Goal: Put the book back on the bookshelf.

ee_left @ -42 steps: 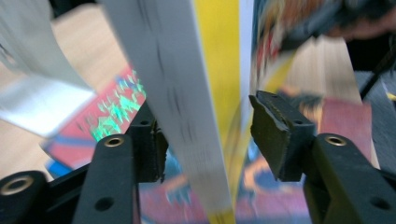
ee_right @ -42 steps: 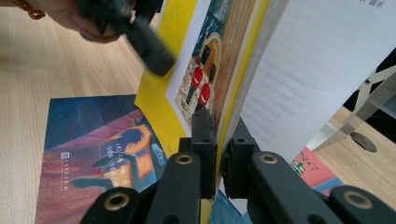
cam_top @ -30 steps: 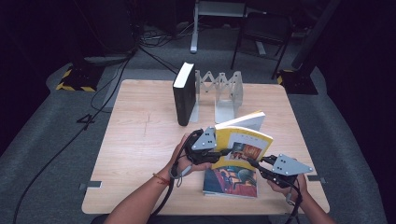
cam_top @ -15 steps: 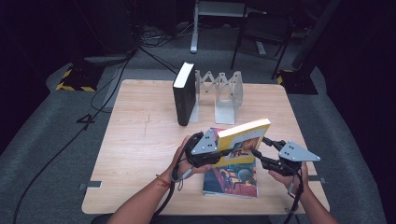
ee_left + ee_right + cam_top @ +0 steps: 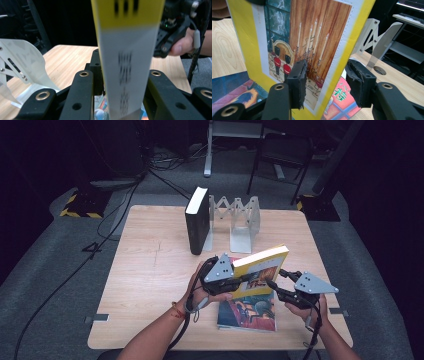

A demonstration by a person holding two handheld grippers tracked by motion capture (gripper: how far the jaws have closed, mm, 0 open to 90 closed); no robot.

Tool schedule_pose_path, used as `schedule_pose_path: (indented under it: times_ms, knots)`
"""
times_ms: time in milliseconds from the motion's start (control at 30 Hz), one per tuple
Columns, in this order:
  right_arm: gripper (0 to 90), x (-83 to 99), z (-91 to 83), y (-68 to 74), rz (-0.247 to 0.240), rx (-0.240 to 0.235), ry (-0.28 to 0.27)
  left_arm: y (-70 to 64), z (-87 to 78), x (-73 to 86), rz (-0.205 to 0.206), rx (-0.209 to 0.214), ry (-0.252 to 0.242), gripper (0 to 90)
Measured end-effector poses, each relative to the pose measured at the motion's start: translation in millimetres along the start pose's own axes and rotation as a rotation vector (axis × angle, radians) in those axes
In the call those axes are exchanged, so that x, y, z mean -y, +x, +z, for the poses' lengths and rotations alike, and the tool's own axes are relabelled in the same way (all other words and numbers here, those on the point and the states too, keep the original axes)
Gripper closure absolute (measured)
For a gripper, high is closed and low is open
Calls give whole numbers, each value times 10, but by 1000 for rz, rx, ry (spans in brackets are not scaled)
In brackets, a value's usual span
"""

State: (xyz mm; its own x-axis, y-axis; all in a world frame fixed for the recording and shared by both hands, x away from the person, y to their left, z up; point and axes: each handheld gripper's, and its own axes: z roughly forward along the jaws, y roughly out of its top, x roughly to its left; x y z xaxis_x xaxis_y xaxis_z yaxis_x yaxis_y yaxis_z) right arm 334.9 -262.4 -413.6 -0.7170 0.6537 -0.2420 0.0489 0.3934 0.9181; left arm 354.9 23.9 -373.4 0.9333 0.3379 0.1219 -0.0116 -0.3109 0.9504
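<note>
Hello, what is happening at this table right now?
A person is lifting a yellow book off the table with two handheld grippers. The left gripper clamps the book at its spine, and the right gripper has its jaws around the book's opposite edge. A second, colourful book lies flat underneath. Farther back, a black book stands upright against a metal book rack, which looks like the likely place for the yellow one.
</note>
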Motion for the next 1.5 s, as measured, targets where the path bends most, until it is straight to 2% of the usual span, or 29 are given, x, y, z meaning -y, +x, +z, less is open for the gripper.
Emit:
schedule_pose_path:
  times_ms: [200,333,433,500,600,700,800,1067,1200,1233,1267,1300,1333,1500]
  knots:
    - [516,-2,6,-3,2,-3,0,17,13,-83,-3,-3,-22,700]
    - [507,-1,3,-2,1,-1,3,3,31,-150,17,-20,-3,714]
    - [495,3,5,2,-3,-8,5,11,35,-153,8,-32,0,730]
    - [458,8,12,25,-17,-8,28,9,40,-149,-1,-40,-4,732]
    - [447,41,-14,6,-10,-26,43,-1,38,-159,12,-63,-9,738]
    - [436,75,-39,-19,-10,-20,56,9,20,-179,17,-78,-11,741]
    - [406,151,-83,-92,6,-17,89,45,-17,-213,19,-118,-9,742]
    - [361,282,-117,-223,45,-8,157,266,-244,-228,-20,-252,-25,742]
    - [342,293,-100,-228,57,-1,165,404,-380,-195,-47,-328,-27,743]
    - [338,294,-95,-223,57,-3,169,404,-380,-195,-47,-328,-27,743]
    - [335,296,-88,-216,57,-3,171,444,-420,-181,-57,-352,-25,742]
    - [335,296,-82,-209,56,-7,172,508,-486,-155,-75,-396,-25,743]
    - [335,296,-82,-209,56,-7,172,508,-486,-155,-75,-396,-25,743]
    - [330,294,-54,-169,48,-17,181,670,-634,-56,-136,-503,-19,743]
